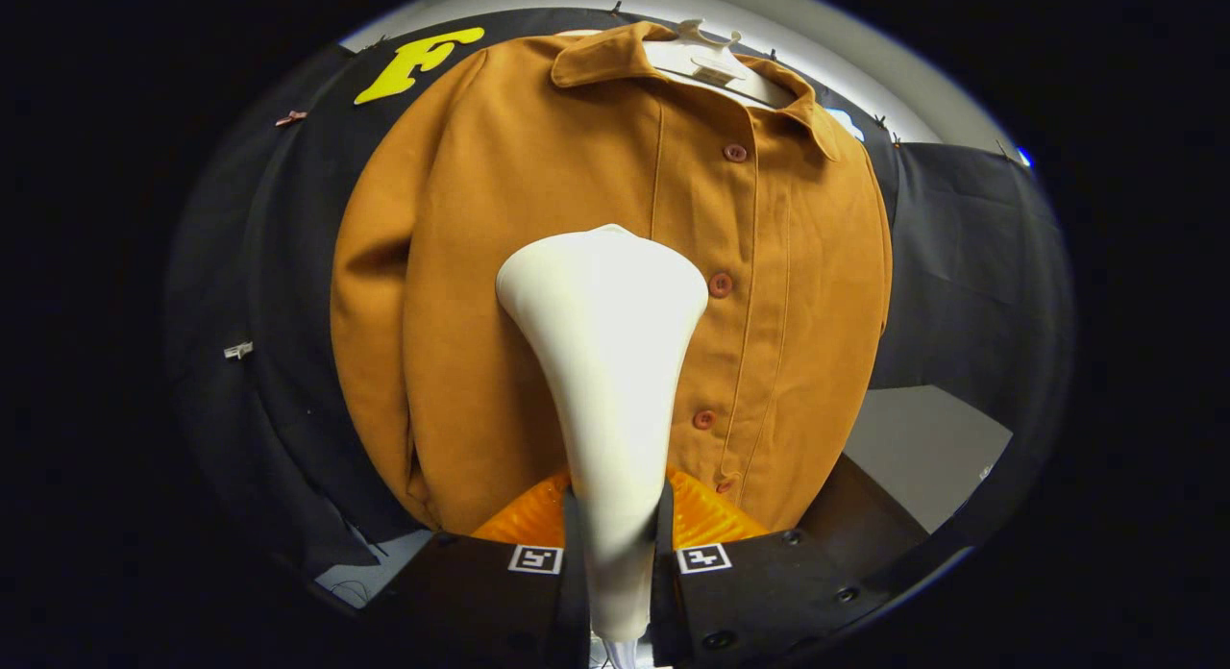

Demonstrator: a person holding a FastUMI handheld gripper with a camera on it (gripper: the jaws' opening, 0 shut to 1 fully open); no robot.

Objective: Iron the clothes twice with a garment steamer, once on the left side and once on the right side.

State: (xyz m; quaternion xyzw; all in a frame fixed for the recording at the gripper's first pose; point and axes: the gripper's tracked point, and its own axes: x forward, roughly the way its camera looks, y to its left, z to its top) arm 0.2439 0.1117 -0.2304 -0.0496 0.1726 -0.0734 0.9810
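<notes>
An orange-brown button-up jacket [538,265] hangs on a white hanger [706,59] against the booth's black cloth wall. A white garment steamer [605,361] stands up between my fingers, its narrow handle clamped low down and its wide head up against the jacket's front, left of the button row [721,284]. My gripper [615,534] is shut on the steamer's handle, both fingers pressing its sides. Whether the steamer head touches the fabric is hidden by the head itself.
The black cloth wall [961,265] surrounds the jacket on both sides. A grey table surface [922,448] lies low to the right of the jacket's hem. Small clips [238,350] pin the cloth at the left.
</notes>
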